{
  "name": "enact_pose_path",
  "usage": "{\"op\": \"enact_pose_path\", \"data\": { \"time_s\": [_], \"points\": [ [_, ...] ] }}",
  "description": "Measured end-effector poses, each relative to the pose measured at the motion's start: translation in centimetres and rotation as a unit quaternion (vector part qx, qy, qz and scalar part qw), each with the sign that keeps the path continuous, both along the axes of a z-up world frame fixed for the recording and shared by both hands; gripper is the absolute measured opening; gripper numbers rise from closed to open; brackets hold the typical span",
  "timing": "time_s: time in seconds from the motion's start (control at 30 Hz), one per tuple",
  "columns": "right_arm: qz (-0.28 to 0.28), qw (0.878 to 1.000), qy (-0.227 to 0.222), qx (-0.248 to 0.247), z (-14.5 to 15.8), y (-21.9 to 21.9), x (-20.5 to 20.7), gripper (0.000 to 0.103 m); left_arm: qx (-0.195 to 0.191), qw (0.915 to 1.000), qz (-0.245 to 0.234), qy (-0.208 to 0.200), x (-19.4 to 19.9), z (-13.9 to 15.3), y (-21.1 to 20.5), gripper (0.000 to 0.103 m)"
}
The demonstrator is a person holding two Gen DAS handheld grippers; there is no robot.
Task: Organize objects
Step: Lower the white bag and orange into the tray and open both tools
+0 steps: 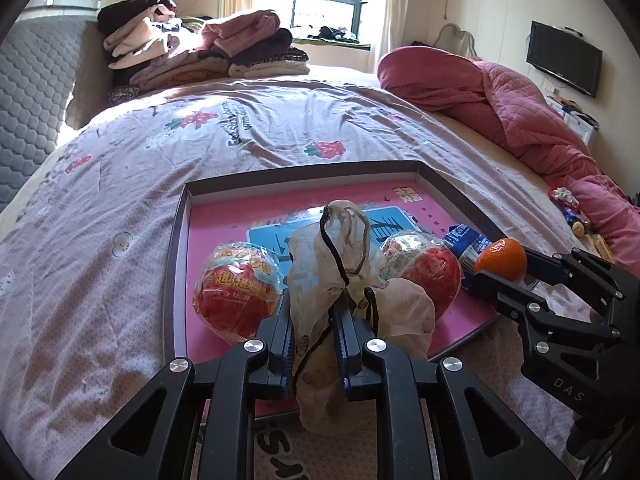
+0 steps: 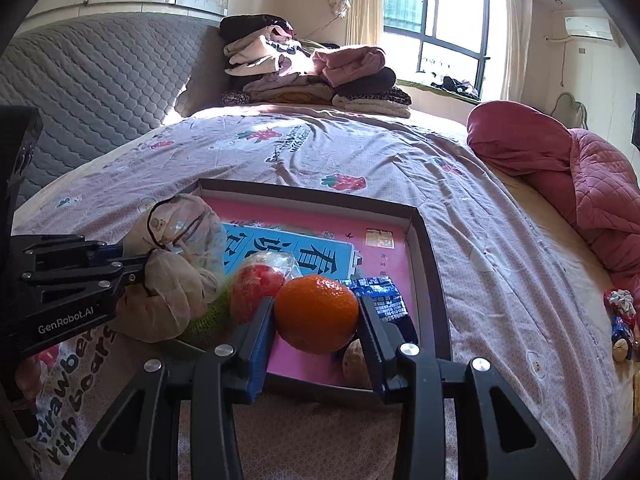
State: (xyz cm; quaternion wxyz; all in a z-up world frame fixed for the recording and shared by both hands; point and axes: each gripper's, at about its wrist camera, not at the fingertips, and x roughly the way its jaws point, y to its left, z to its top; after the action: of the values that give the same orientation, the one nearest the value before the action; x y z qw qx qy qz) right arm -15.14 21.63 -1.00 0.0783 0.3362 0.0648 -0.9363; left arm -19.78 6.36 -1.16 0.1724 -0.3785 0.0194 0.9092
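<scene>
Your left gripper [image 1: 313,334] jaws pinch a crumpled beige drawstring pouch [image 1: 348,276] with black cord; your right gripper [image 2: 318,326] jaws clamp a glossy orange [image 2: 316,312] above the pink-lined tray [image 2: 424,240].

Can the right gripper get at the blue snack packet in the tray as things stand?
Probably not: the right gripper is shut on the orange, which must go down first. The blue snack packet lies uncovered just beyond.

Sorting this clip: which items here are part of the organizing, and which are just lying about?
In the job:
- shallow pink-floored cardboard box lid
- beige drawstring cloth pouch, in left gripper
- orange tangerine, in right gripper
- two red wrapped balls
- blue foil packet

Lying about:
- folded clothes pile
- crumpled pink quilt
</scene>
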Motion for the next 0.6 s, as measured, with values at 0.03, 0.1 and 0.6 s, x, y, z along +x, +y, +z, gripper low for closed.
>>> {"op": "enact_pose_path", "data": {
  "time_s": [0.03,0.1,0.6],
  "points": [
    [0.001,1.000,-0.003,0.000,-0.3,0.0,0.0,0.041,-0.001,1.0000,0.000,-0.001,0.0,-0.1,0.0,0.018],
    [0.003,1.000,-0.008,0.003,-0.7,-0.1,-0.1,0.041,-0.002,1.0000,0.000,-0.001,0.0,-0.2,0.1,0.018],
    [0.003,1.000,-0.026,0.010,-1.9,-0.5,-1.0,0.041,-0.005,0.9999,-0.005,-0.012,0.0,-0.7,0.2,0.020]
  ]
}}
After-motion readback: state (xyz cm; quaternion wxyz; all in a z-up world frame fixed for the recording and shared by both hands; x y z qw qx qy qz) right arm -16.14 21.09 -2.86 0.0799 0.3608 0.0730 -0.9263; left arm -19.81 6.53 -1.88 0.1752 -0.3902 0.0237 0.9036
